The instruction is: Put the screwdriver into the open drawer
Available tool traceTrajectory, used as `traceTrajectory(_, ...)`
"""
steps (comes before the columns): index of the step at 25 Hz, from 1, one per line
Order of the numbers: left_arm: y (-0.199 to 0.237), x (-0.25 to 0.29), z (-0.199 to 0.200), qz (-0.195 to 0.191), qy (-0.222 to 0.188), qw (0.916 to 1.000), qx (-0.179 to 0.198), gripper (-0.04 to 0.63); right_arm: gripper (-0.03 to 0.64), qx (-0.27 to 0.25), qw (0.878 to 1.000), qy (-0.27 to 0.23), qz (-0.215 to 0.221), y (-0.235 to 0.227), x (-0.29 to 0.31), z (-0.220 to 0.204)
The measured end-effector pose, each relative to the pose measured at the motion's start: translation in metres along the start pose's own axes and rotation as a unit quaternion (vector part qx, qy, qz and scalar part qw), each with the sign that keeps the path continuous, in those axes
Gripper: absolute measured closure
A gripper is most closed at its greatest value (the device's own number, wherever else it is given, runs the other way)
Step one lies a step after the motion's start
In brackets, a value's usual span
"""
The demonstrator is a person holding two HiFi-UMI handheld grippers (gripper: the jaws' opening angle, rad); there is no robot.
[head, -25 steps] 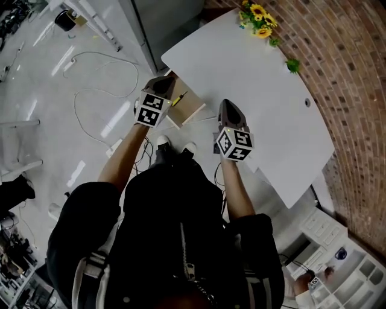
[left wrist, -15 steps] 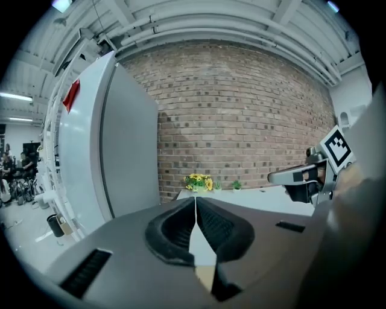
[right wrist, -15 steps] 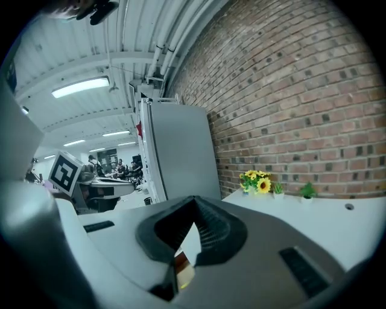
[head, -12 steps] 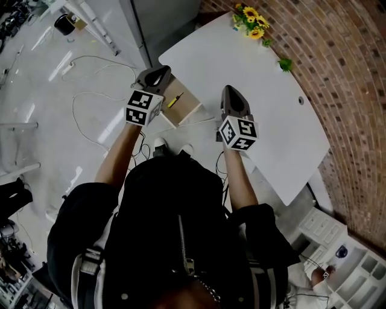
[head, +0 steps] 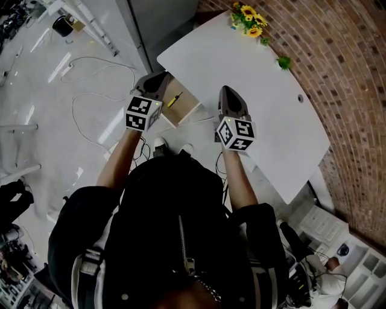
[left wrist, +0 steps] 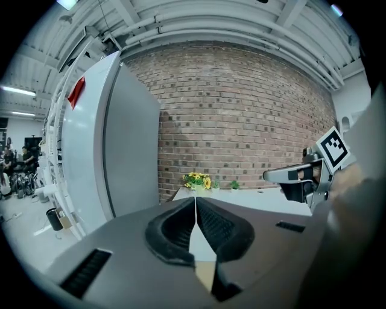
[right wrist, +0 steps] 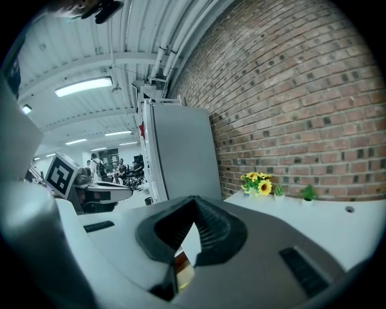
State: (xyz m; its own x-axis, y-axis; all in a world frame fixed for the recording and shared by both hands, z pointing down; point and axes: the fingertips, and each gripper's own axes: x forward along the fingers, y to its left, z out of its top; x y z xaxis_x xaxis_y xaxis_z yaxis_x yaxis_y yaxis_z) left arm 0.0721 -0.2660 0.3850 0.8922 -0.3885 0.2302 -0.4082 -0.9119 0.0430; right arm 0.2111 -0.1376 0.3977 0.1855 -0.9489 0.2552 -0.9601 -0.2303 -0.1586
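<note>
Since 1.0 s ago, the left gripper has drawn off the drawer and now sits at its left edge. The right gripper has barely shifted and is over the near part of the table. The screwdriver lies inside the open drawer, and neither gripper touches it.

Count:
- grippers: 2
- screwdriver: 1
- drawer: 1
- table: 1
- sunflower bunch: 1, at the table's far corner
- small green plant: 1 in the head view, on the table edge by the brick wall. The left gripper view shows 2 small plants beside the flowers.
- white cables: on the floor, number not resolvable

Jaws:
- Left gripper view: pads pressed together at the tips, nothing between them.
- Right gripper view: the same, tips together and empty.

Hidden or unclear:
- Only the screwdriver's yellow handle shows. The shaft is too small to make out.
- The left gripper covers the drawer's left rim, and the drawer's far end runs under the table edge.
- The person's torso blocks the floor directly below.
</note>
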Motion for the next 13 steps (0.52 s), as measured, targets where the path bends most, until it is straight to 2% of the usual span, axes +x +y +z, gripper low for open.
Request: traceTrajectory(13,-0.003,0.001,-0.013,-0.001,0.013,0.9999,-0.003,0.568,0.612,0.007,1.000,0.006,-0.002,-0.003,-0.005,-0.010)
